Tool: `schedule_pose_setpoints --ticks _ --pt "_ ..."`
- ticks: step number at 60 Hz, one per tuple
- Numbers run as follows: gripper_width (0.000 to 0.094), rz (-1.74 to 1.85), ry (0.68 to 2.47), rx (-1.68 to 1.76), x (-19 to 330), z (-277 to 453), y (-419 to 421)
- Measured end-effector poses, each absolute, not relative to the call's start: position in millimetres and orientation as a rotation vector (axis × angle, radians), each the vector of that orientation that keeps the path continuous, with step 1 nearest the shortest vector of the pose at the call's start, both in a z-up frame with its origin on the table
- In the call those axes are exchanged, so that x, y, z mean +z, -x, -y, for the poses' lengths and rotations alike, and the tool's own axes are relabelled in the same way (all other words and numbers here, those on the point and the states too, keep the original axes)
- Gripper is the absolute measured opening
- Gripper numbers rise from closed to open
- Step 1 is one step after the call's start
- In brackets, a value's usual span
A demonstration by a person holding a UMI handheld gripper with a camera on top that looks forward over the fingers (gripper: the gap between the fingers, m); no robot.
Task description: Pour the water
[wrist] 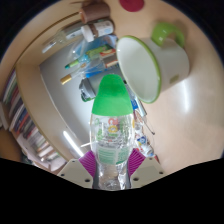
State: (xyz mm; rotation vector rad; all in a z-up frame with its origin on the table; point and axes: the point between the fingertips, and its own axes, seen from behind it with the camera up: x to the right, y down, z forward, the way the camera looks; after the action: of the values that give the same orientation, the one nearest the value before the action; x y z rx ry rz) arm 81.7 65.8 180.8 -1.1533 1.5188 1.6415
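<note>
My gripper (111, 165) is shut on a clear plastic water bottle (111, 135) with a green cap (111, 96) and a green label. The bottle stands between my magenta pads (90, 161), which press on its lower body from both sides. It is held above the white table (185, 130). Just beyond the bottle, to the right, stands a white pot (150, 66) with a light green rim and a green handle (166, 34). The bottle's cap is close to the pot's near wall.
Beyond the bottle, at the table's far end, lie several small bottles and packets (85, 55). A shelf with books (15, 110) runs along the left. A dark red round thing (132, 5) sits far back.
</note>
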Motion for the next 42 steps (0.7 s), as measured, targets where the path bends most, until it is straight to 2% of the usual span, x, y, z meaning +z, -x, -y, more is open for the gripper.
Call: schedule_pose_setpoints --ticks 14,28,36,39,42 --pt "0.0370 -1.681 0.827 1.872 205.7 -74.2 -99.6" --pt "0.0370 -1.704 0.714 1.914 218.8 -72.9 -112.7" --pt "0.0370 -1.692 0.749 1.903 217.8 -71.3 -112.9" --pt "0.0369 -1.636 0.834 1.860 219.9 -71.3 -111.1" --pt "0.0370 -1.518 0.993 1.768 226.1 -71.3 -105.8"
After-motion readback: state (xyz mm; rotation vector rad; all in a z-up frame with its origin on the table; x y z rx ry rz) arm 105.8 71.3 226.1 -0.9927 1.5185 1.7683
